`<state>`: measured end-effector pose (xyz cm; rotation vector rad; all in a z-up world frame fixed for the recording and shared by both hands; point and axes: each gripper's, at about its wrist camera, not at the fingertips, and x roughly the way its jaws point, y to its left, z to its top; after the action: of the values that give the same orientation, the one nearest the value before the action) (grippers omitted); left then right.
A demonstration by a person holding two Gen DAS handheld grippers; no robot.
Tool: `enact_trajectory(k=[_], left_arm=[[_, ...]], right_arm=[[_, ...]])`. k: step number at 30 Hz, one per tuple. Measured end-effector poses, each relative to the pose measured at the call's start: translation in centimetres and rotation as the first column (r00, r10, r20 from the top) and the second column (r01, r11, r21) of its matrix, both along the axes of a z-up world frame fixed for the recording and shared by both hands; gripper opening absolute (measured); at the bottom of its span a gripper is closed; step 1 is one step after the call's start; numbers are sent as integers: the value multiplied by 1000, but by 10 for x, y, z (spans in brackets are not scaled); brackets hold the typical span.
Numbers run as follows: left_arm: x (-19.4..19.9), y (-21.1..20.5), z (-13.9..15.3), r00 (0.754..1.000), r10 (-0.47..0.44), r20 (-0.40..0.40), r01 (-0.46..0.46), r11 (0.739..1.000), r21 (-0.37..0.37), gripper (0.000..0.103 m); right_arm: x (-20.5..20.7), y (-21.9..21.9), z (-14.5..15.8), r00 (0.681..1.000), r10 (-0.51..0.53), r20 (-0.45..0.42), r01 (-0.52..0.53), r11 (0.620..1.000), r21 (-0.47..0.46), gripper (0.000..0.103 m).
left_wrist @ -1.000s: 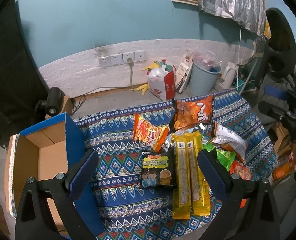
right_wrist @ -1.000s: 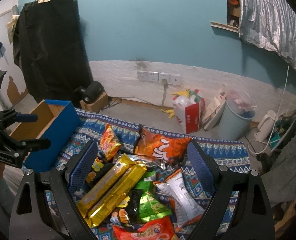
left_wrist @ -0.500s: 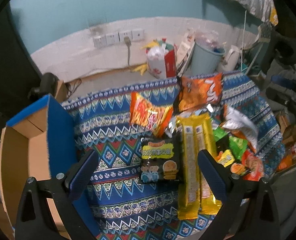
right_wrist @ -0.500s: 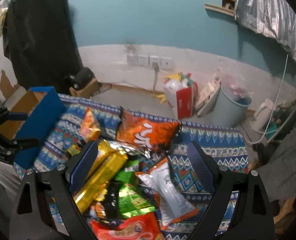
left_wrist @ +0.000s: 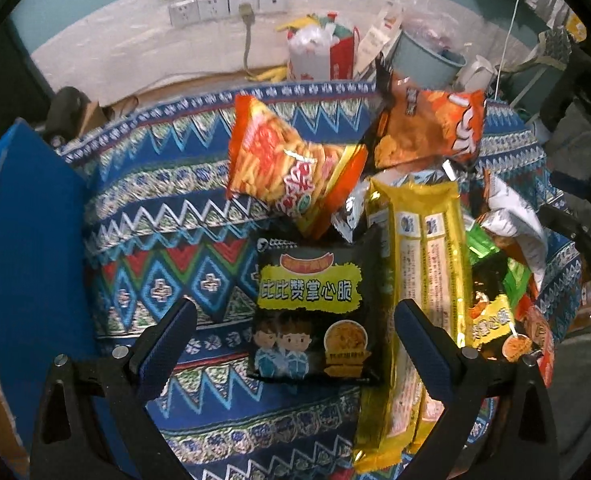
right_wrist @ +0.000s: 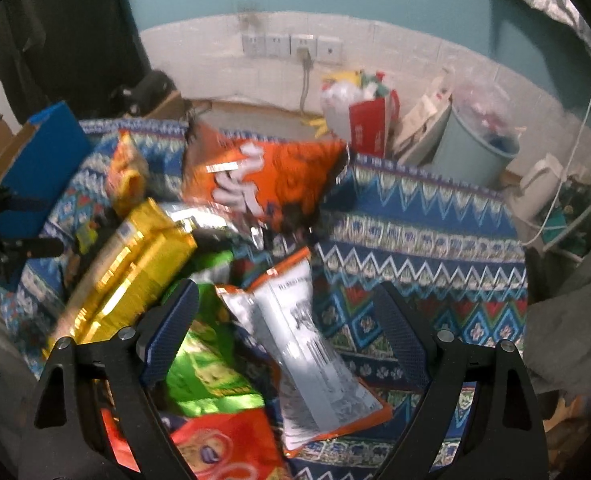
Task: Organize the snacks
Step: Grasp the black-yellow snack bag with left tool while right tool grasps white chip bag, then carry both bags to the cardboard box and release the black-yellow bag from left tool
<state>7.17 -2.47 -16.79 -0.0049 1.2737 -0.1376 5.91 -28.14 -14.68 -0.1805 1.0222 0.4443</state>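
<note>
A teal wall with a white tiled base and a row of wall sockets (left_wrist: 228, 5) backs a surface covered by a blue patterned cloth (left_wrist: 167, 216), on which a heap of snack packets lies to the right of an open cardboard box with blue outer walls (left_wrist: 27, 240). The left gripper (left_wrist: 295, 336) hangs with its jaws spread wide and empty, framing a black snack packet with a yellow label (left_wrist: 315, 312) that lies flat on the cloth, touching 2 long yellow biscuit packs (left_wrist: 419, 280) on its right. Behind it an orange chip bag (left_wrist: 291, 168) leans on the pile, and a larger orange bag (left_wrist: 431, 124) sits at the far edge. The right gripper (right_wrist: 291, 332) is likewise wide apart and holds nothing, poised over a white-backed packet with orange edges (right_wrist: 311, 332), beside green packets (right_wrist: 207, 368) and a red-orange bag (right_wrist: 231, 448) at the near edge; this view is blurred. These packets look light, soft and crinkly, with slick film that would likely slide between the pads and contents that may crush. The black packet is probably best pinched across its flat middle or by a sealed edge, with gentle pressure. The box at the left seems the likely destination, though nothing lies visibly in it yet.
</note>
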Motion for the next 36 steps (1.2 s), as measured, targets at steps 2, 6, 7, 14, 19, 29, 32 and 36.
enact_trajectory(k=[2,6,7,14,19,29,32,36], left_arm=[[3,-2,-10,1000,-1,-20,1,1000,5,100],[8,-4,-28,998,5,-58,-5,1000,4,100],[8,-5,-32,998,2,-66,-2,1000,7,100],[13,-3,-51,997,-4,-80,3,1000,-10,90],[11,-8,-47,998,-49,-47,50,998,29,63],[-2,-8,-9,999,-29,20,29,1000,8,63],[-7,-4,12,997,-20,69,19,1000,5,63],[-15,0,38,991,-7,135,7,1000,5,63]], right_arm=[[1,-3,-9,1000,4,-17,-4,1000,-6,89],[3,-10,-27,998,1,-55,-2,1000,-29,88],[4,-11,-32,998,2,-69,-5,999,-34,86],[7,-13,-53,993,6,-121,-13,999,-49,79],[11,-10,-69,987,9,-159,-20,997,-72,55],[10,-12,-47,993,-22,-116,23,1000,9,34],[6,-11,-30,996,-29,-85,34,998,55,33],[1,-8,-10,998,-25,-49,30,993,112,32]])
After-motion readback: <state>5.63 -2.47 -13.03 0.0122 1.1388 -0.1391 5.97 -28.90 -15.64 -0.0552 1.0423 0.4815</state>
